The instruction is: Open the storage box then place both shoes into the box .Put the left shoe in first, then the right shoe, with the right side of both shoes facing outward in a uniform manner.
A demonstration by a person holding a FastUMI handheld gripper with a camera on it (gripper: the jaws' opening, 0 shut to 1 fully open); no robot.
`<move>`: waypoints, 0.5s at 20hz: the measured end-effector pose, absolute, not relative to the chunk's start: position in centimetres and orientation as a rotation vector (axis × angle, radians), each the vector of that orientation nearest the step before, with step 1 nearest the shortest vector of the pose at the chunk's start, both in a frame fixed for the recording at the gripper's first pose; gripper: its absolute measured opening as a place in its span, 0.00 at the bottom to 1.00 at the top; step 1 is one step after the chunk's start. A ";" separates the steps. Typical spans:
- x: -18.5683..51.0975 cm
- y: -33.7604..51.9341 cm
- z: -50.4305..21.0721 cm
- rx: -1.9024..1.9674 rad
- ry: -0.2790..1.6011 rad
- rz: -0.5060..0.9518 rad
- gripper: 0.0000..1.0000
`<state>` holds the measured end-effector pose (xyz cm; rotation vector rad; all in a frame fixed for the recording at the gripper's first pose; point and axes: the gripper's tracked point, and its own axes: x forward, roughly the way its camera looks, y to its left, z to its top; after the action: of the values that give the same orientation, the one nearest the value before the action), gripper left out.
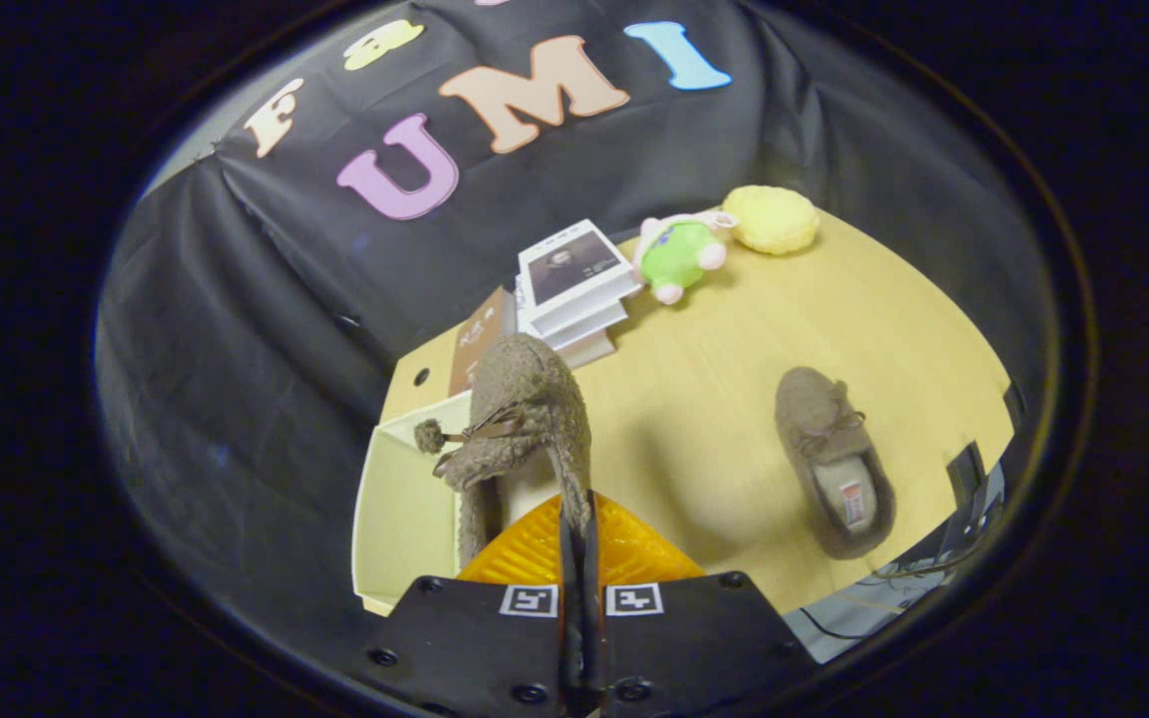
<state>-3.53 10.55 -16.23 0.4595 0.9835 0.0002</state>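
My gripper is shut on the rim of a fuzzy brown shoe, both orange fingers pinching its side wall. The shoe hangs toe-up over the open cream storage box, which sits at the table's near left corner just under and left of the fingers. A bow and a pom-pom show on the held shoe's top. The second brown shoe lies flat on the wooden table to the right of the fingers, its opening towards me and its toe pointing away.
Beyond the box stands a stack of white books with a brown book beside it. A green plush toy and a yellow plush lie at the back of the table. Cables hang at the table's right edge.
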 end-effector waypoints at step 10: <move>-2.5 22.0 -15.9 0.485 0.997 0.112 0.04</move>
<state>-2.50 21.97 -15.89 0.4855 0.9975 0.1123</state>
